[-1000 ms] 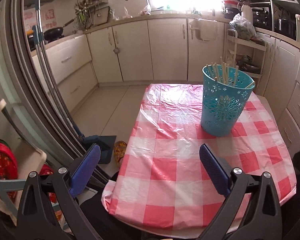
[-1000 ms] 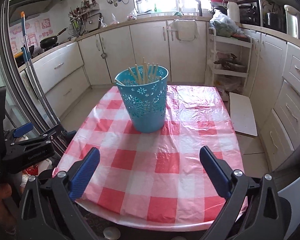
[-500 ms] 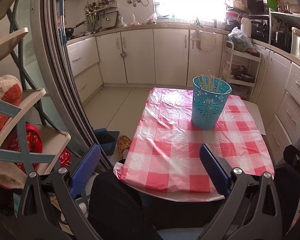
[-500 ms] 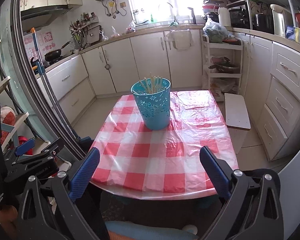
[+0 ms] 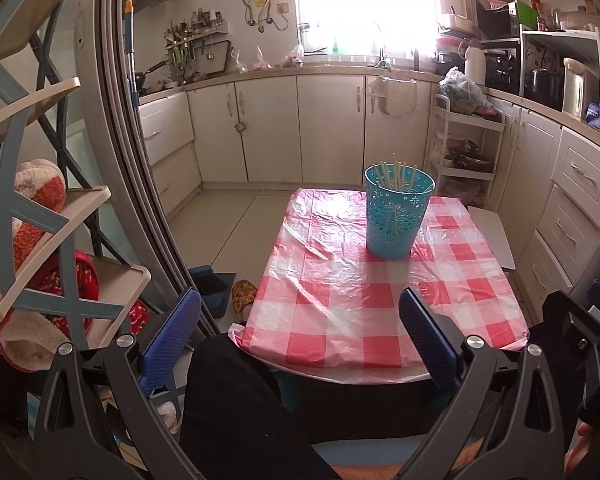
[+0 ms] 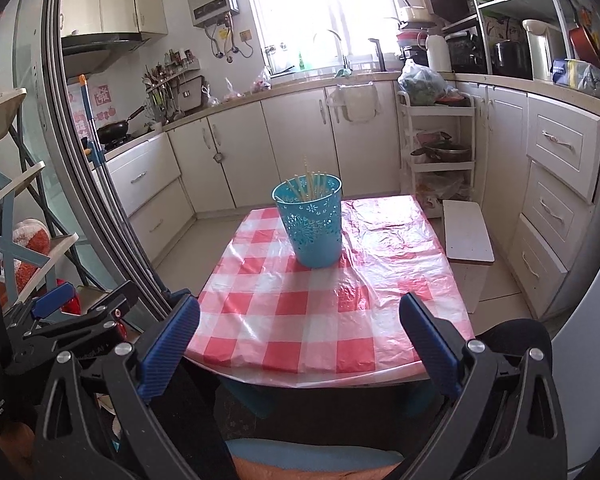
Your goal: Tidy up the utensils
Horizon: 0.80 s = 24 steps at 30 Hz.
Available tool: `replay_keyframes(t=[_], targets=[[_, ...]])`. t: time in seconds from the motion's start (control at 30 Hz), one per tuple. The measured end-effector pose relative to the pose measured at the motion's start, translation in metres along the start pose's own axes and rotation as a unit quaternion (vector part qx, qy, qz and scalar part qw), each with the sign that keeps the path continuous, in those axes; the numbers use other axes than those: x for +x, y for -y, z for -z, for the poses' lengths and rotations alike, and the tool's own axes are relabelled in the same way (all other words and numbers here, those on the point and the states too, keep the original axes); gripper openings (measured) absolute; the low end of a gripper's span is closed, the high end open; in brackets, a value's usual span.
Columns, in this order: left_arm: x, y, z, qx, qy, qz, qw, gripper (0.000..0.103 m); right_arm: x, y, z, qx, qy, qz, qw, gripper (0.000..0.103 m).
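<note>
Chopsticks (image 5: 396, 174) upright in blue basket (image 5: 394, 224)

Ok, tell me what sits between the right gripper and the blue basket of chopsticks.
Nothing visible. Only bare checked tablecloth lies between the open right gripper and the blue basket, which stands upright toward the far end with the chopsticks inside.

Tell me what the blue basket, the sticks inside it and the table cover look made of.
Blue basket: likely moulded plastic, with pierced flower cutouts. Sticks: pale, thin, probably bamboo or wood. Table cover: thin glossy plastic sheet, crinkled with shiny highlights.
</note>
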State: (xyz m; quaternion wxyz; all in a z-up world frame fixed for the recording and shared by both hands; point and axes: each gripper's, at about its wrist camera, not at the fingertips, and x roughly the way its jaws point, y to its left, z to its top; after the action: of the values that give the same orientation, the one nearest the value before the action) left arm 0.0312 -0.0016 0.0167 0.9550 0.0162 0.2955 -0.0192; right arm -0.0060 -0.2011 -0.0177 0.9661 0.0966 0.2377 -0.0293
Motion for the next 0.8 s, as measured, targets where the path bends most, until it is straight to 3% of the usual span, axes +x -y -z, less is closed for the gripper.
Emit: replay_keyframes(t=[0.8], targets=[[-0.016,-0.004,0.005,0.002,0.013,0.004,0.9999,0.095,-0.018,-0.012,0.003,-0.021,0.027,-0.005,0.999,0.096]])
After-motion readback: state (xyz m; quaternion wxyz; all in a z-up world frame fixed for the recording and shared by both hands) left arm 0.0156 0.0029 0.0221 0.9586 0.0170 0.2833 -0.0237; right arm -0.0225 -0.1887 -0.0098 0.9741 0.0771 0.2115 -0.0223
